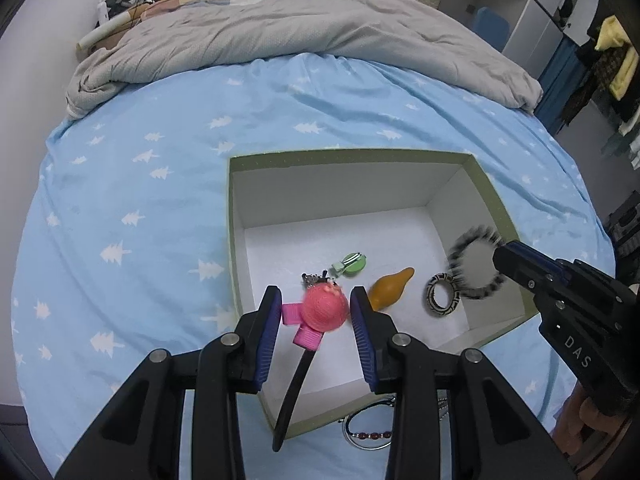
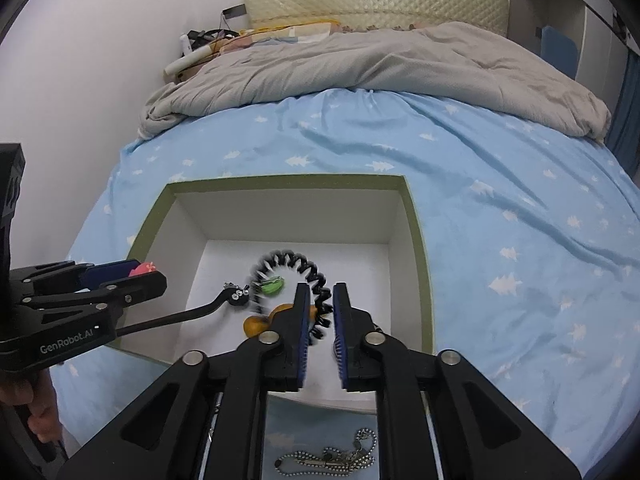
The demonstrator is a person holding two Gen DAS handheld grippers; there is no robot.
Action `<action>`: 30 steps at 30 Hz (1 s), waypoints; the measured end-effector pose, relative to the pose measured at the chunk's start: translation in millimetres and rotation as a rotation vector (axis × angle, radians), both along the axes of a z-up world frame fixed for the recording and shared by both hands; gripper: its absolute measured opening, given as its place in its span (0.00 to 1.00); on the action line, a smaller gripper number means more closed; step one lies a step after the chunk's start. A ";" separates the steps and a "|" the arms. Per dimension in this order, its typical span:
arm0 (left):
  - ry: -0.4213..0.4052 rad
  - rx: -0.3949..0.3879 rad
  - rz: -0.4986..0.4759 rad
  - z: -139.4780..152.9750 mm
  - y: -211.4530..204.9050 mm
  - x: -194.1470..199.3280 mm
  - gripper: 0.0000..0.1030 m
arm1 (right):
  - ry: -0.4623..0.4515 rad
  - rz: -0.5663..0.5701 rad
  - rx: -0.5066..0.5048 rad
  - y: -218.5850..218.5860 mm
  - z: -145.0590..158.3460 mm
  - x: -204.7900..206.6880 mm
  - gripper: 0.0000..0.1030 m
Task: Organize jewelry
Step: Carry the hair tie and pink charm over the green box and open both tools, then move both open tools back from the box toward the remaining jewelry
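A green-rimmed white box (image 1: 344, 155) lies on the blue bed sheet. My left gripper (image 1: 315, 294) hovers over its near left corner, shut on the pink ball ornament (image 1: 324, 308) of a black headband (image 1: 294, 384) that hangs out over the box edge. In the right wrist view this left gripper (image 2: 148, 272) shows at the left with the headband (image 2: 176, 316) reaching into the box (image 2: 280, 179). My right gripper (image 2: 321, 289) is over the box, its jaws slightly apart. A blurred black-and-white spiral hair tie (image 2: 298, 263) sits loosely between them. The left wrist view shows the tie (image 1: 476, 236) at the right gripper's (image 1: 502, 254) tip.
Inside the box lie a green clip (image 1: 352, 264), an orange clip (image 1: 390, 286) and a black-and-white ring (image 1: 442, 294). A beaded bracelet (image 1: 370, 436) and a ball chain (image 2: 328, 456) lie on the sheet in front of the box. A grey quilt (image 1: 300, 36) covers the bed's far end.
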State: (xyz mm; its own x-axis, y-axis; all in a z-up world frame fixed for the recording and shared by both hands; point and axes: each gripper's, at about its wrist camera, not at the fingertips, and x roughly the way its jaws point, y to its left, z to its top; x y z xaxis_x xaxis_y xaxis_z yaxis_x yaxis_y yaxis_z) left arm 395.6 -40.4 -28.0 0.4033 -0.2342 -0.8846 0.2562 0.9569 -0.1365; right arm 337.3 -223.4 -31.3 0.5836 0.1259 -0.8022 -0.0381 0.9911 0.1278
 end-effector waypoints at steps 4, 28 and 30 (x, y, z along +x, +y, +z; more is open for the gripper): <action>-0.006 -0.011 -0.009 4.9 1.2 -0.6 0.36 | -0.019 0.000 0.009 -2.1 5.0 -3.1 0.25; -0.296 -0.124 -0.027 56.8 28.5 -127.8 0.72 | -0.316 -0.061 0.076 -15.5 44.2 -134.3 0.26; -0.307 -0.131 -0.032 54.4 31.0 -138.5 0.72 | -0.326 -0.060 0.073 -13.8 43.2 -143.3 0.26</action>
